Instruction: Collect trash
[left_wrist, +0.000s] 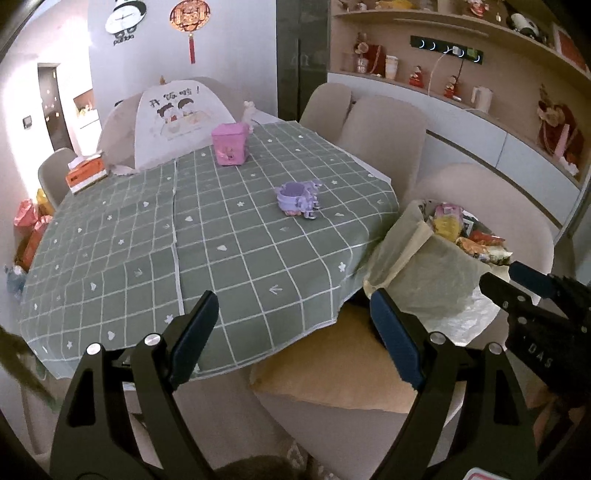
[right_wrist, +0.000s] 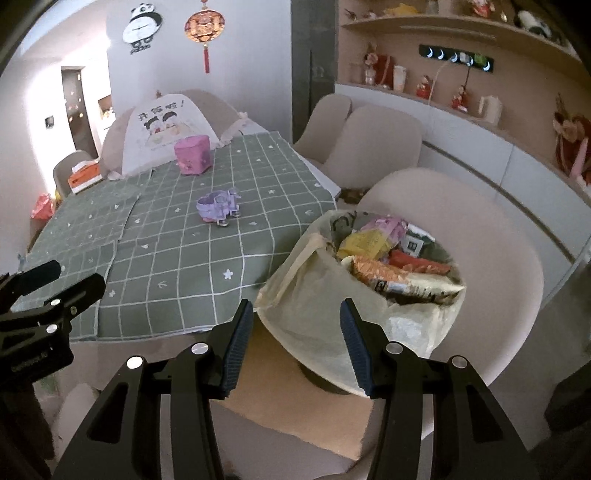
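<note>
Blue-padded fingers of the left gripper (left_wrist: 293, 321) stood wide apart right up front, nothing between them, hanging over the near edge of the green checked tablecloth (left_wrist: 236, 229) and the tan cushion (left_wrist: 332, 373) of the chair below. Over on the other side, the right gripper (right_wrist: 295, 332) was spread too, jaws empty, its pads framing the near side of the trash bag (right_wrist: 306, 306) without touching it.

And what a load that bag carried! It lined a bin on the beige chair (right_wrist: 498, 277) just beside the table's corner, mouth open, stuffed with snack wrappers (right_wrist: 399, 269): yellow, orange, red and pink packets heaped to the rim.

Out on the tablecloth, the purple toy (left_wrist: 297, 199) sat alone near the middle, and the pink box (left_wrist: 229, 144) stood farther back. Behind it rose the white mesh food cover (left_wrist: 177, 122) with its cartoon print, and the orange tissue box (left_wrist: 86, 173) sat at the far left edge. From the left wrist view, the right gripper's black body poked in at the right, close by the bag.
</note>
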